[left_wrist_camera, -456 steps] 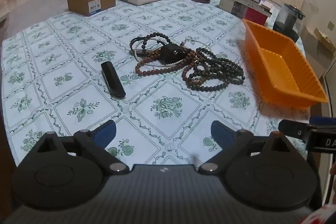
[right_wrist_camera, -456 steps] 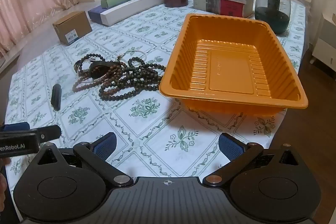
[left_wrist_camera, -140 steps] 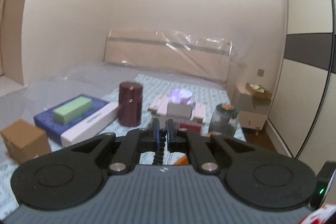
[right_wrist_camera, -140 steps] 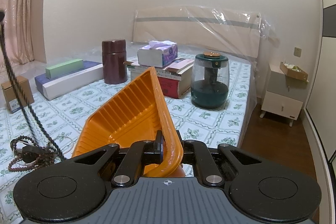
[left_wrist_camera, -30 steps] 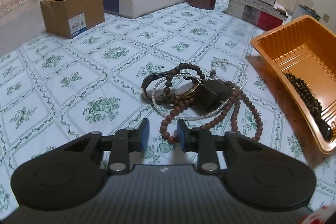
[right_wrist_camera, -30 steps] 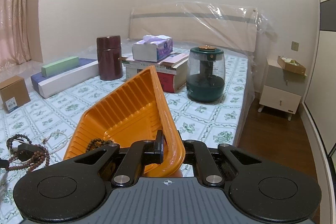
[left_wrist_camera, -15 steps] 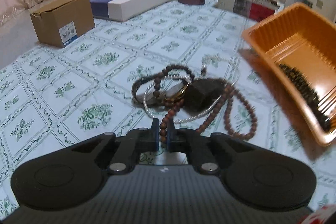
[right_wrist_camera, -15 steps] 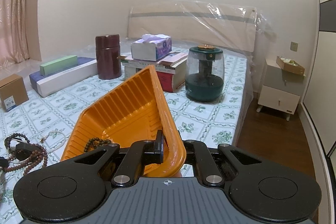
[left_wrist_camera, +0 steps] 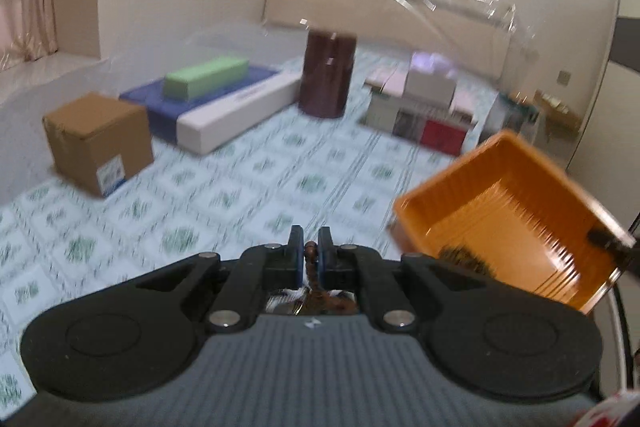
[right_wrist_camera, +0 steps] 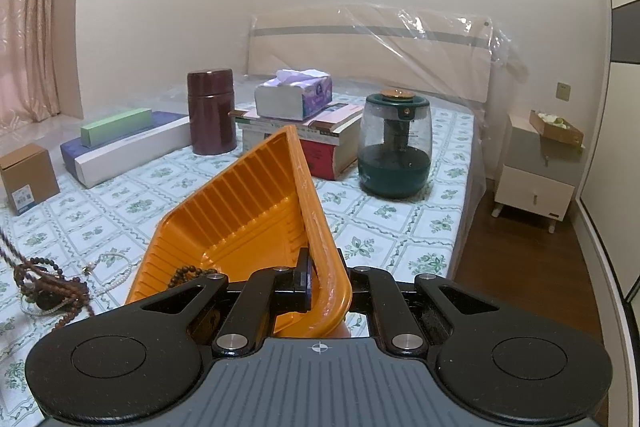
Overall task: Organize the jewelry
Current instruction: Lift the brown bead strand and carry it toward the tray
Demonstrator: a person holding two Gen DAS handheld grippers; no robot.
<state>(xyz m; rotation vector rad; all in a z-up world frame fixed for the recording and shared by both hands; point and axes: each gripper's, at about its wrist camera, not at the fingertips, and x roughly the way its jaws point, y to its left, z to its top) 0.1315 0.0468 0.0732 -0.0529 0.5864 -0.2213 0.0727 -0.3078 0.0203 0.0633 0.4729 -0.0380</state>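
The left gripper has its jaws clenched on a strand of brown beads, which sits squarely between them and hangs below. The right gripper has its jaws pinched on the near rim of the orange tray, tilted up ahead of them, dark beads lying inside. Left of those jaws, the remaining jewelry pile rests on the patterned bed cover.
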